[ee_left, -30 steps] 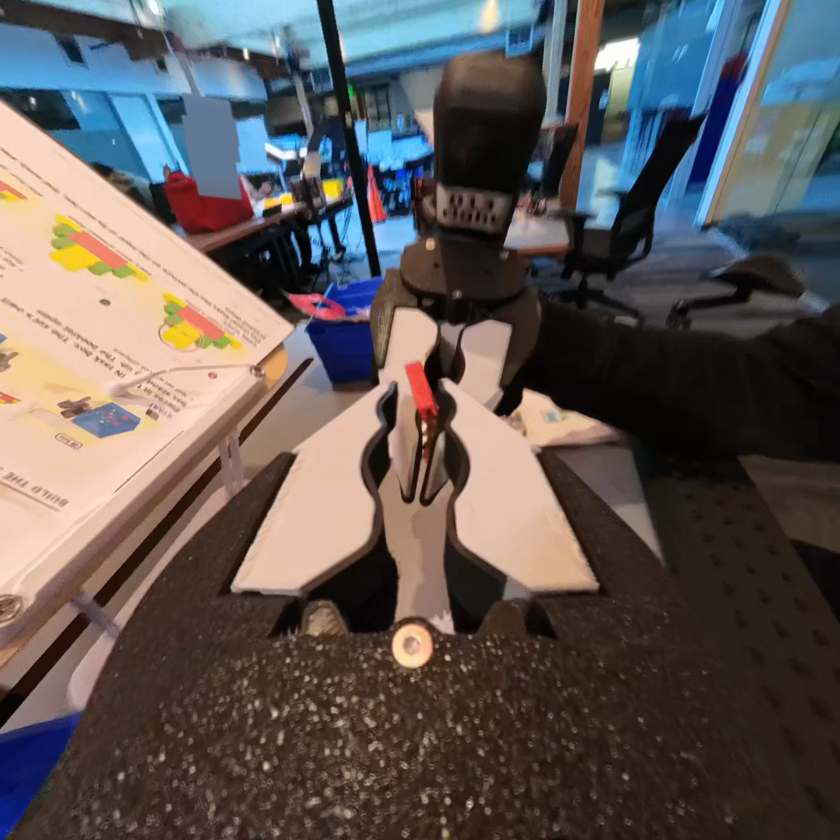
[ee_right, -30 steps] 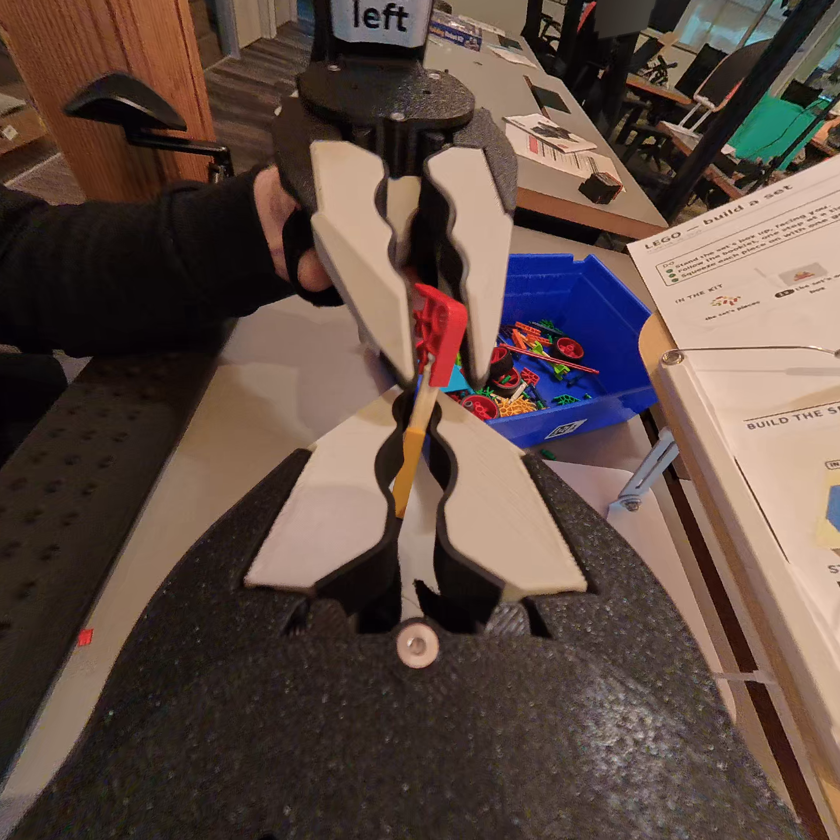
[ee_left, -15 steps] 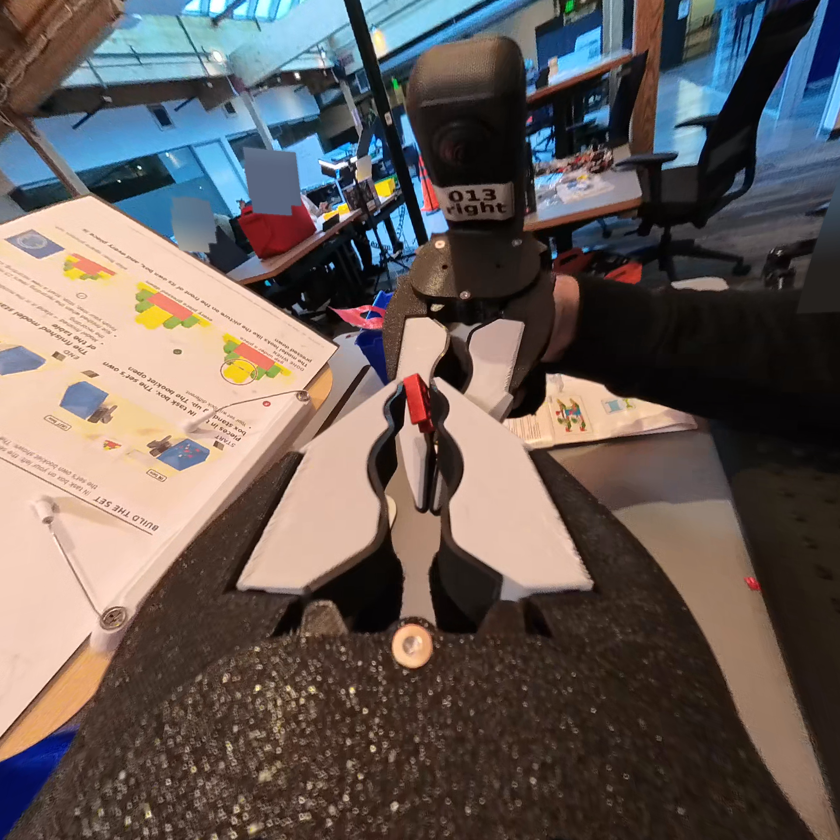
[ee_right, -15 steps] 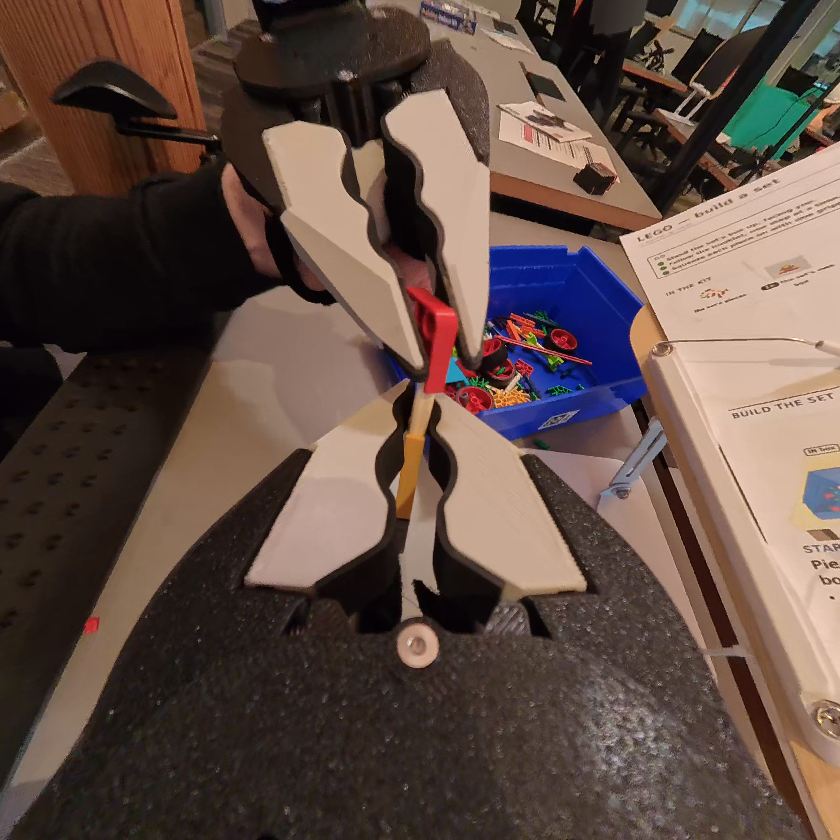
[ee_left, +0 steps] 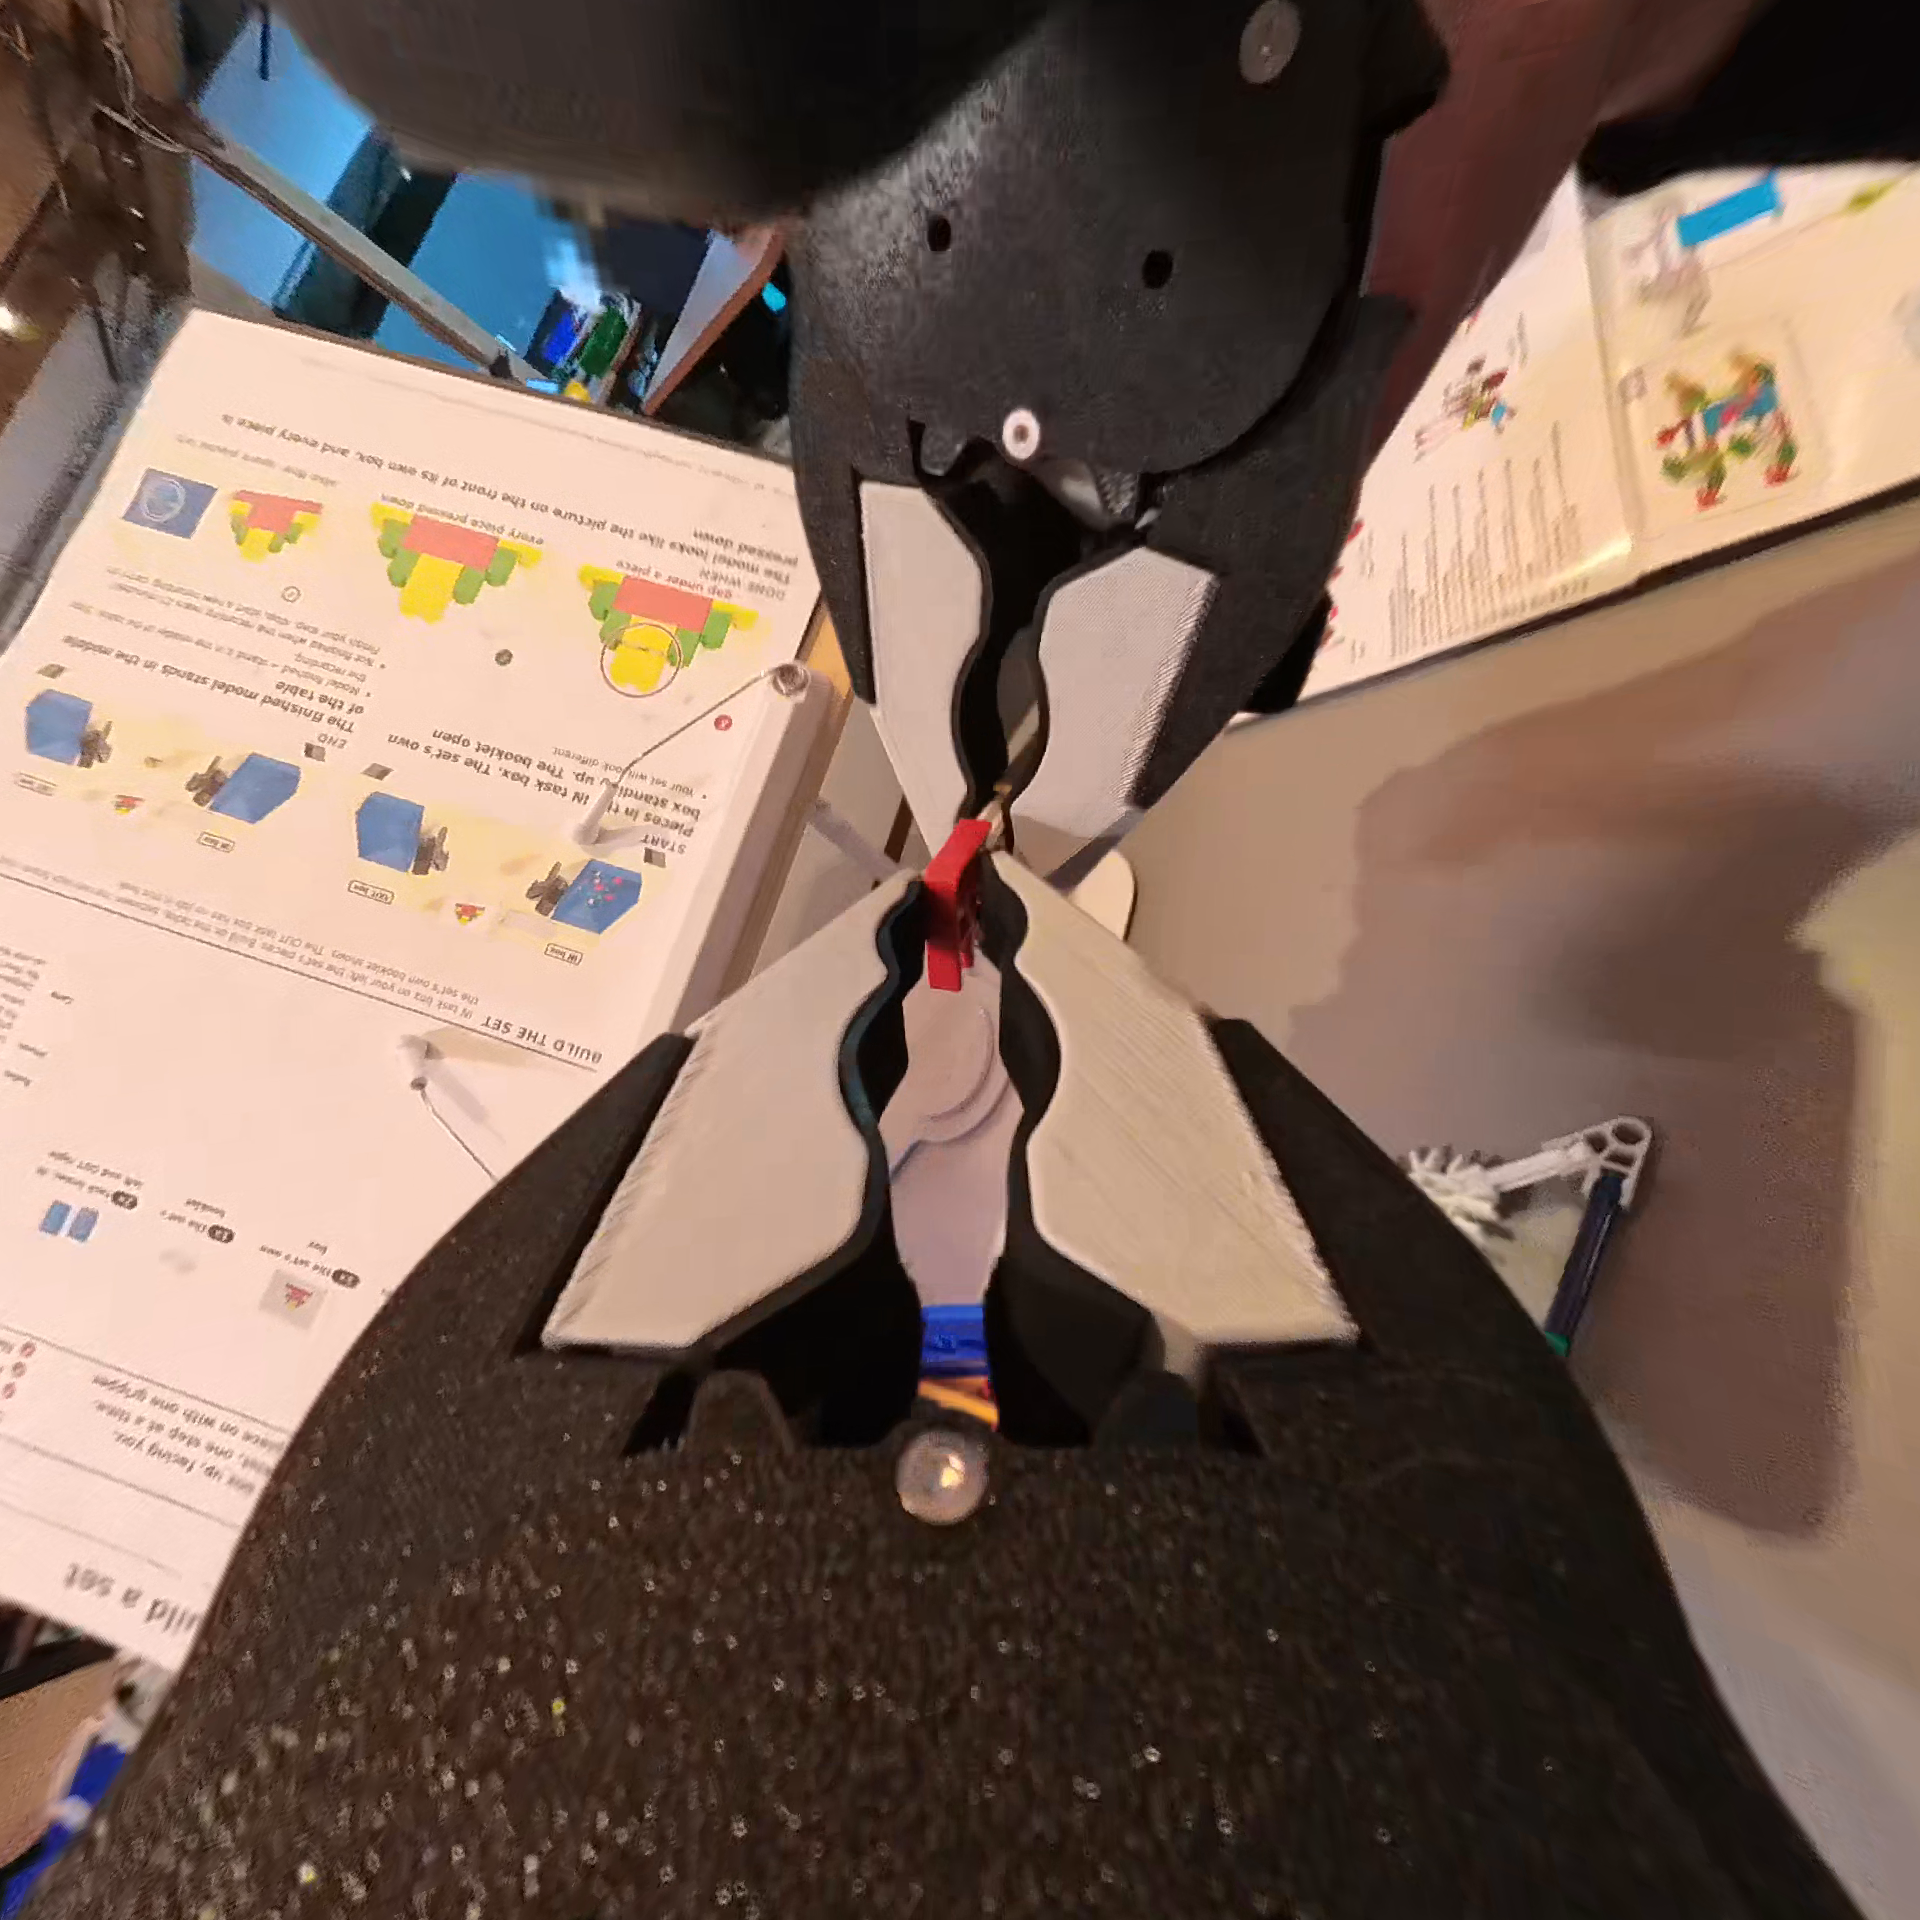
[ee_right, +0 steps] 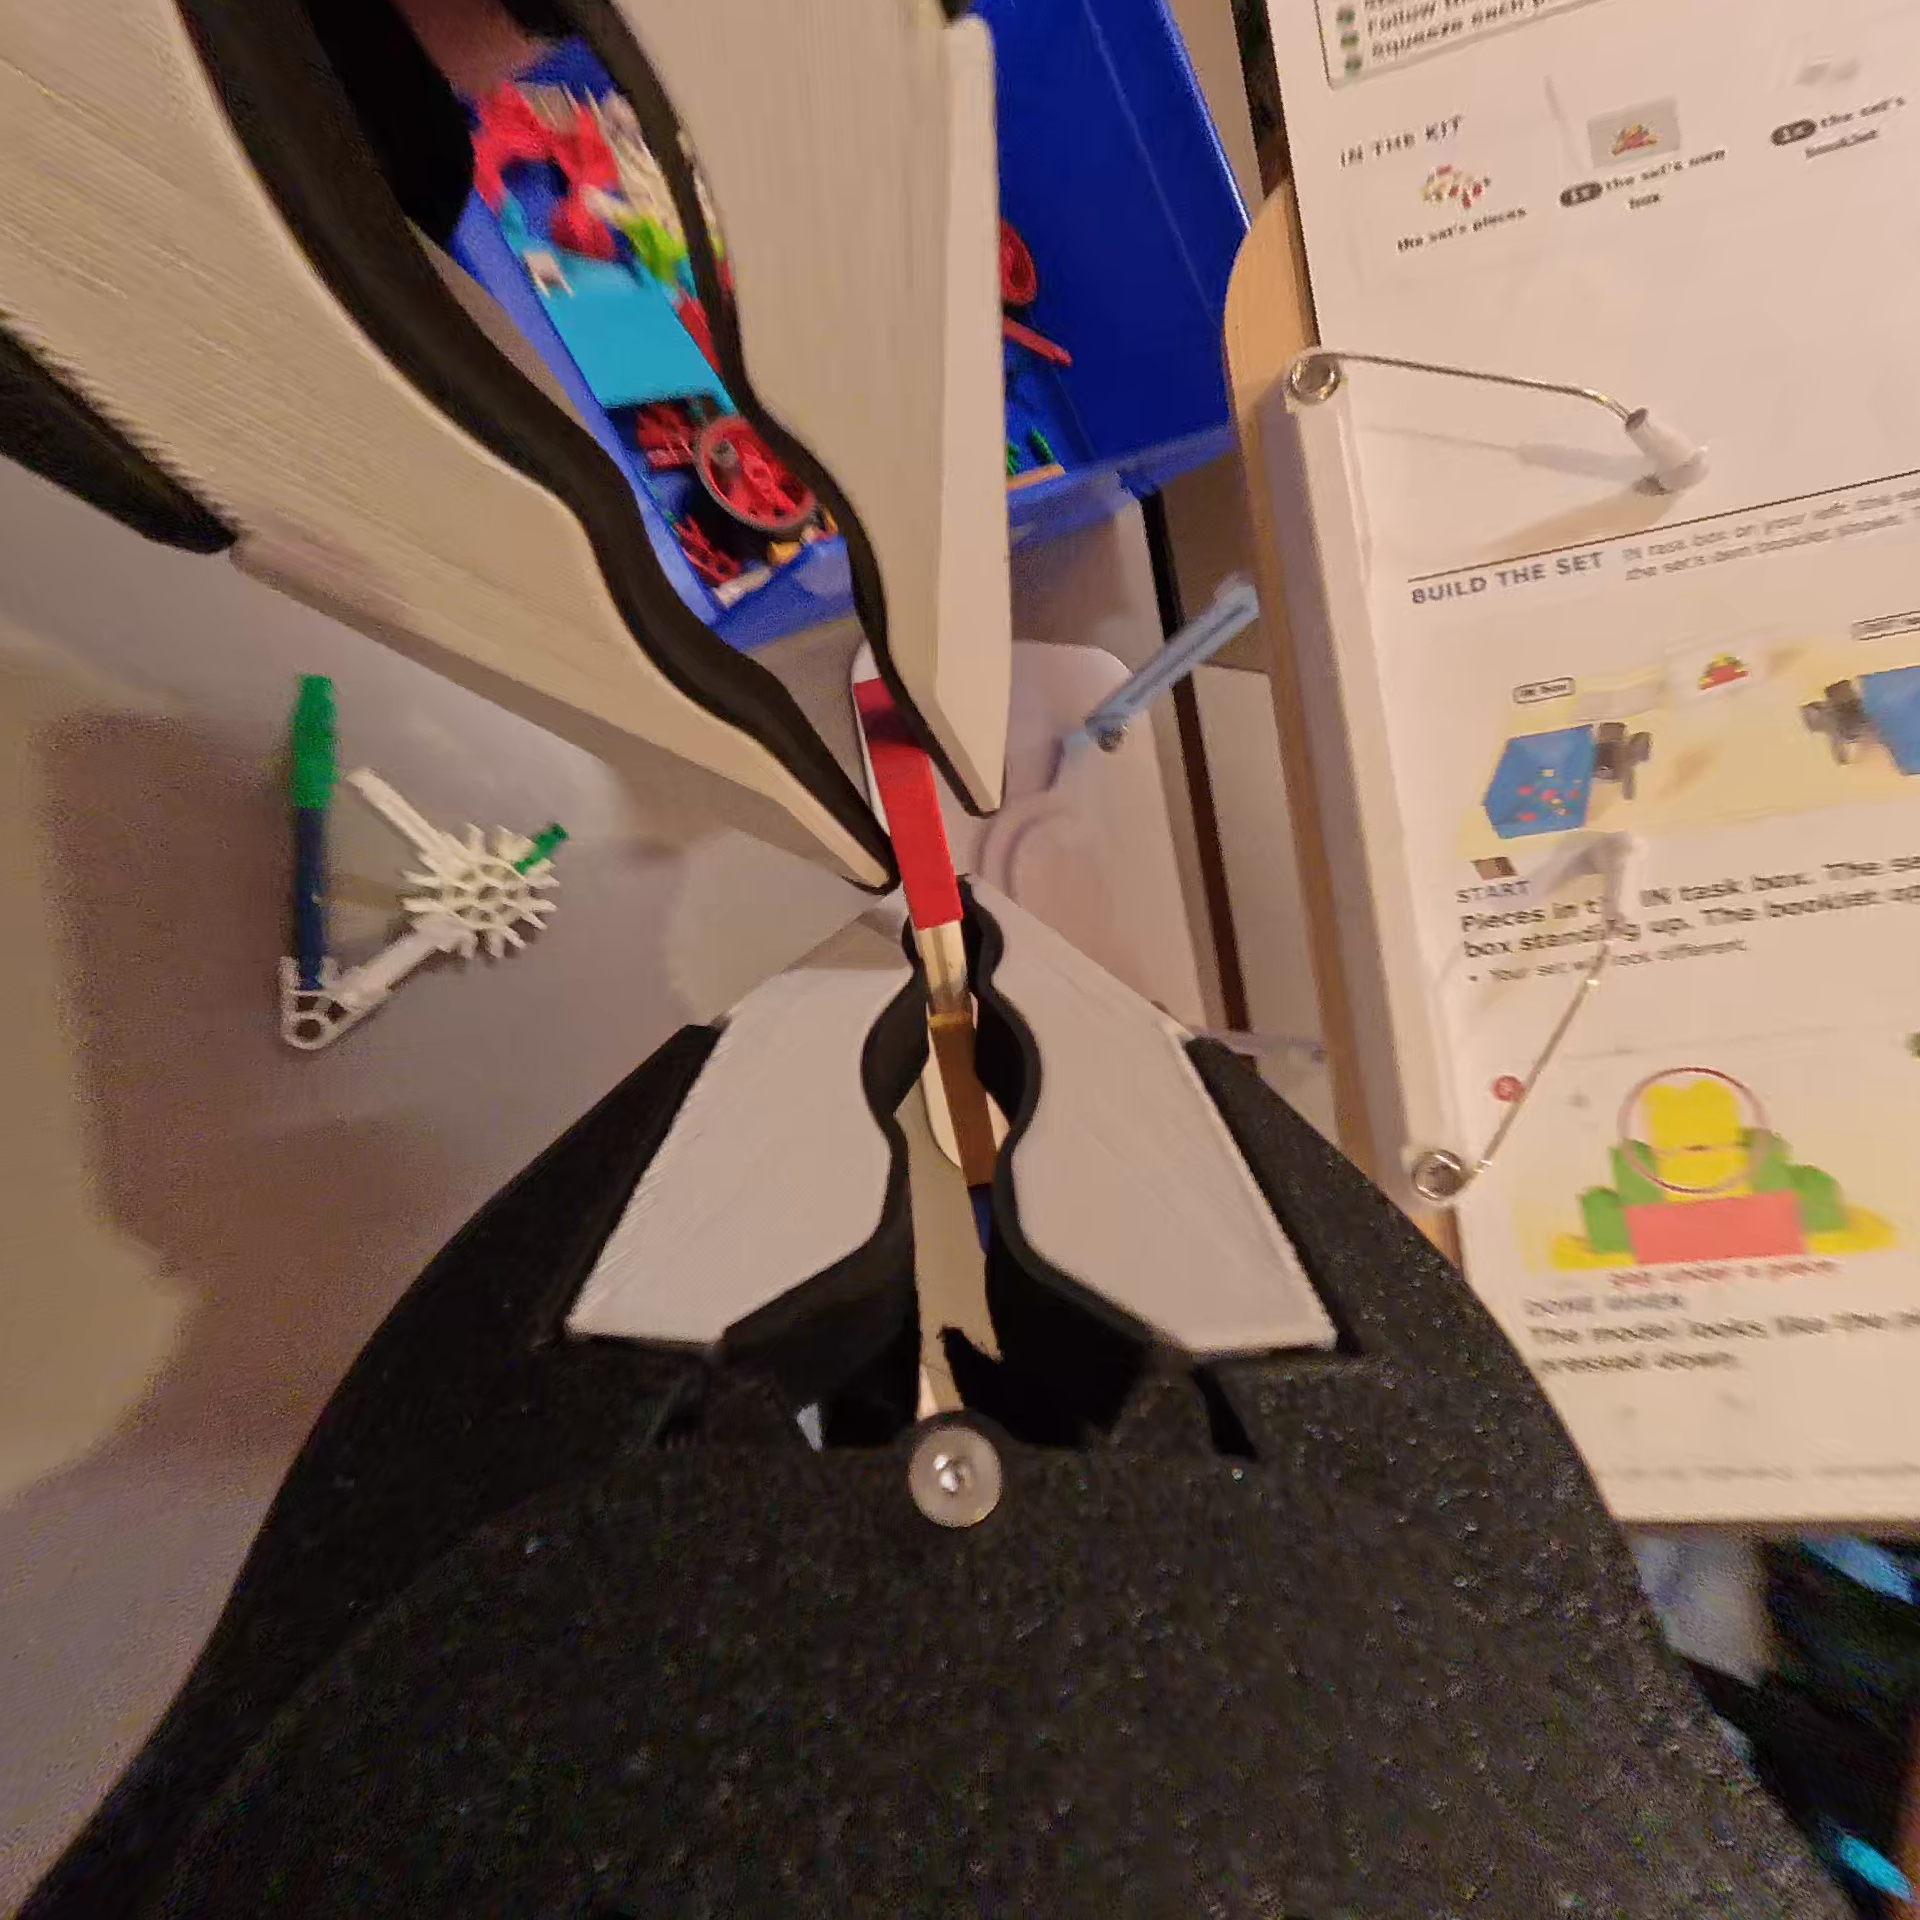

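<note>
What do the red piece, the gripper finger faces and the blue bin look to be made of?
Red piece: moulded plastic, glossy, with a bright reflection on its upper end. Right gripper's fingers: probably 3D-printed plastic, matte pale grey, fine parallel ridges across the faces. Blue bin: likely hard plastic, smooth even colour; blur leaves its finish open.

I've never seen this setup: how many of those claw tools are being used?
2. The left gripper grips a red piece; the right gripper, facing it tip to tip, grips a tan rod.
</note>
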`<state>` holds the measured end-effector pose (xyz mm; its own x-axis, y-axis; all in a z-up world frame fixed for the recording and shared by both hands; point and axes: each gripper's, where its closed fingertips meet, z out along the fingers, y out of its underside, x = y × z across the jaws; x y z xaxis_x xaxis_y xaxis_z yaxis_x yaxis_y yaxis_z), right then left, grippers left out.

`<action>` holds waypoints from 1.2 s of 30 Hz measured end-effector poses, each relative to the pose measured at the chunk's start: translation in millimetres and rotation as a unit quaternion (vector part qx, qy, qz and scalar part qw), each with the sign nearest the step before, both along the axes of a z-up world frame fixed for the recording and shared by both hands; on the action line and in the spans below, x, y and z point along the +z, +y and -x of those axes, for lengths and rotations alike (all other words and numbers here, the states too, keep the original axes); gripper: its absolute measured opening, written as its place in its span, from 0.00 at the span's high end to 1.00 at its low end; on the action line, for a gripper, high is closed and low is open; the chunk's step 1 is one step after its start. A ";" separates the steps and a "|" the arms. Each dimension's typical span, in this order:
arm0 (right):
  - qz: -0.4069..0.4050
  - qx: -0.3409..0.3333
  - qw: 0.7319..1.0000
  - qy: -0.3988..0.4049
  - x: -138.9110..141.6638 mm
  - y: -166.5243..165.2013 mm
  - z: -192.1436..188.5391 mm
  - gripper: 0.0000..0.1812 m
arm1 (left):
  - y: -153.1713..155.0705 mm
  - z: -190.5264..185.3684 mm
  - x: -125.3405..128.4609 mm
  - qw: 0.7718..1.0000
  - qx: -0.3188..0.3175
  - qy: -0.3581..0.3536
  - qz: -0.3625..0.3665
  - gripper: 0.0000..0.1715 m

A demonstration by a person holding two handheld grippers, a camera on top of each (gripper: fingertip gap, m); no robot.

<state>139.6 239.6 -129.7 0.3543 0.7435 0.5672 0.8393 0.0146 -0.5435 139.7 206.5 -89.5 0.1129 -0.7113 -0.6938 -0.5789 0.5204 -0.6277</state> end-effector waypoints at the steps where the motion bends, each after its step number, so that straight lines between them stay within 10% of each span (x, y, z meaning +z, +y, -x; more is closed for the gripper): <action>1: -0.013 -0.010 1.000 -0.020 0.1 2.7 -1.5 1.00 | 1.9 0.8 -1.4 1.000 0.006 0.008 -0.009 0.95; 9: -0.071 -0.056 0.994 -0.069 8.0 17.1 -9.0 1.00 | 17.7 5.2 -3.6 0.995 0.062 0.039 -0.062 0.96; 19: -0.043 -0.181 0.974 0.131 31.0 45.0 -17.0 1.00 | 49.9 -10.0 30.1 0.957 0.211 -0.078 -0.183 0.94; 27: -0.012 -0.156 0.953 0.258 47.4 47.1 6.4 1.00 | 62.8 4.5 35.5 0.955 0.219 -0.135 -0.147 0.98; 36: 0.055 -0.073 0.953 0.290 49.5 27.5 -1.8 1.00 | 67.8 77.1 26.0 0.978 0.203 -0.034 -0.024 0.98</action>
